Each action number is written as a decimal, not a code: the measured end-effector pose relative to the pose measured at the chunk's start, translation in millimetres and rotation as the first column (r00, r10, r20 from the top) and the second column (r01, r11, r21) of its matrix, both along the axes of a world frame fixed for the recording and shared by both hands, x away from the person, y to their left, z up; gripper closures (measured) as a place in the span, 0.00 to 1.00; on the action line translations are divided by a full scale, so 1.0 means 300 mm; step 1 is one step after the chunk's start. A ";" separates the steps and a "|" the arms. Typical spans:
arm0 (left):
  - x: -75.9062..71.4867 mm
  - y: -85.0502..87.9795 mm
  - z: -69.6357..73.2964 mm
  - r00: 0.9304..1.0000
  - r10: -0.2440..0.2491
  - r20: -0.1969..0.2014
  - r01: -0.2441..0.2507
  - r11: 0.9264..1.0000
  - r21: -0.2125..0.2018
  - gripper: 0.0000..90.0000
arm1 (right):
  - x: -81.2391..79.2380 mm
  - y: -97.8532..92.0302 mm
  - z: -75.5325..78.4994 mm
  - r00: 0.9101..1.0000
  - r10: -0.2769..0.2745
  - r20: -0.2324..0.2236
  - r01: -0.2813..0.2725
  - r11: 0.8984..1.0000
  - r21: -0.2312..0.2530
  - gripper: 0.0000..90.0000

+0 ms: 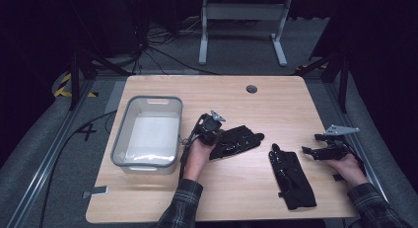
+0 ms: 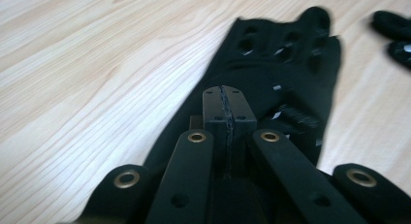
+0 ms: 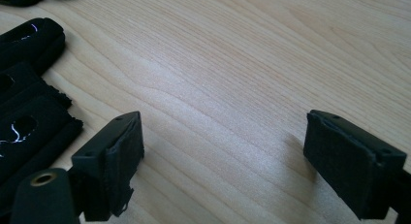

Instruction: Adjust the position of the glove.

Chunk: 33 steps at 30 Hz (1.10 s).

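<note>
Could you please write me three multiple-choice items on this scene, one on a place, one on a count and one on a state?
1. Where on the table does the bin stand?
A. At its left side
B. At its right edge
C. By the round hole at the far edge

2. How many black gloves lie on the table?
A. One
B. Two
C. Four

3. How do the right gripper's jaws stand?
A. Shut on a glove
B. Shut on nothing
C. Wide open over bare wood

Answers:
1. A: in the high view the bin sits left of the left gripper.
2. B: one glove lies at the left gripper, the other glove nearer the right gripper.
3. C: the right gripper view shows bare wood in the broad gap between its jaws.
</note>
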<state>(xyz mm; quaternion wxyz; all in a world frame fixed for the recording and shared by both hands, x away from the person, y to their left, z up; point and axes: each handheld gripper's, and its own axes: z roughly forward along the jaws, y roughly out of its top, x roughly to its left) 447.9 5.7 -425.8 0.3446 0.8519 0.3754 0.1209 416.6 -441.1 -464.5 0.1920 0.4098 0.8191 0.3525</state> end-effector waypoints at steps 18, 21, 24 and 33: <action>0.004 -0.004 -0.063 0.997 0.036 -0.072 -0.028 0.994 0.107 1.00 | 0.000 0.000 0.000 1.000 0.001 0.000 -0.001 1.000 0.001 0.17; -0.022 -0.013 -0.059 0.996 0.012 -0.086 -0.002 0.993 0.115 1.00 | 0.000 0.000 0.000 1.000 0.000 0.000 0.000 1.000 0.000 0.16; -0.055 -0.019 -0.056 0.995 -0.012 -0.096 0.024 0.992 0.125 1.00 | 0.000 0.000 0.000 1.000 0.000 0.000 0.000 1.000 0.000 0.16; -0.158 -0.012 -0.060 0.989 -0.084 -0.123 0.097 0.990 0.100 1.00 | 0.000 0.000 0.000 1.000 0.000 -0.001 0.000 1.000 0.002 0.16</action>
